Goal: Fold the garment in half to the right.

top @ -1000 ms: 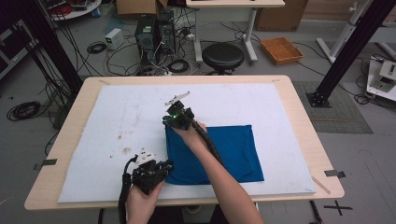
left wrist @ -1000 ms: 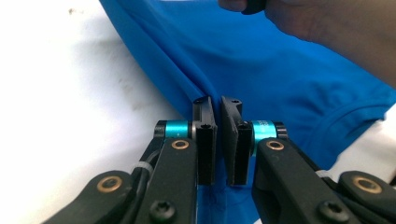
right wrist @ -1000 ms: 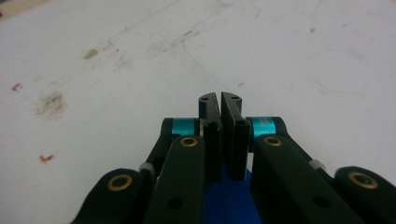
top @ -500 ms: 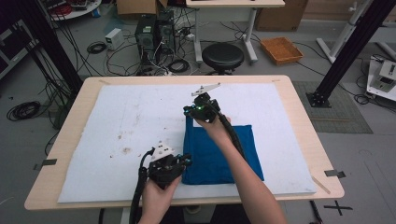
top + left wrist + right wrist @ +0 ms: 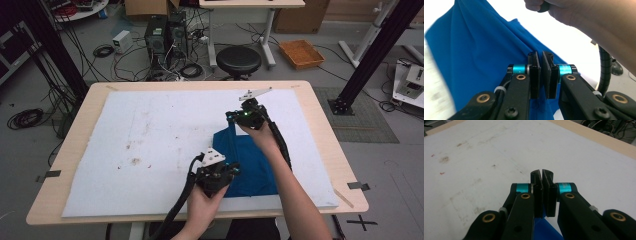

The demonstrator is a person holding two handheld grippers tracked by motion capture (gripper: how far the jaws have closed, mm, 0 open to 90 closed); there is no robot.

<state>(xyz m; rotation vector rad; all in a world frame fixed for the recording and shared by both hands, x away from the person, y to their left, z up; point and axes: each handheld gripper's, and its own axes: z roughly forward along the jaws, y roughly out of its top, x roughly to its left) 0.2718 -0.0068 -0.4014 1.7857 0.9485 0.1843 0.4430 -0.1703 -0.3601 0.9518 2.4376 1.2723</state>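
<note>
A blue cloth [image 5: 252, 162] lies on the white mat [image 5: 150, 130], right of the middle. My right gripper [image 5: 232, 120] holds the cloth's far left corner, raised off the mat so that the edge rises to it. In the right gripper view the jaws [image 5: 541, 173] are shut, with blue cloth [image 5: 545, 228] hanging beneath them. My left gripper [image 5: 229, 171] is at the cloth's near left corner. In the left gripper view its jaws [image 5: 541, 56] are shut on a pinch of the blue cloth [image 5: 474, 55], and the other hand [image 5: 584, 15] is above.
The white mat has brown stains [image 5: 134, 161] left of the middle. The wooden table's edge [image 5: 325, 130] runs along the right. Beyond the table stand a black stool [image 5: 238, 59], computer cases [image 5: 165, 35] with cables and an orange tray [image 5: 301, 53].
Both grippers have moved to the right, carrying the cloth's left edge with them. The right gripper also went farther from me, and the cloth now looks narrower.
</note>
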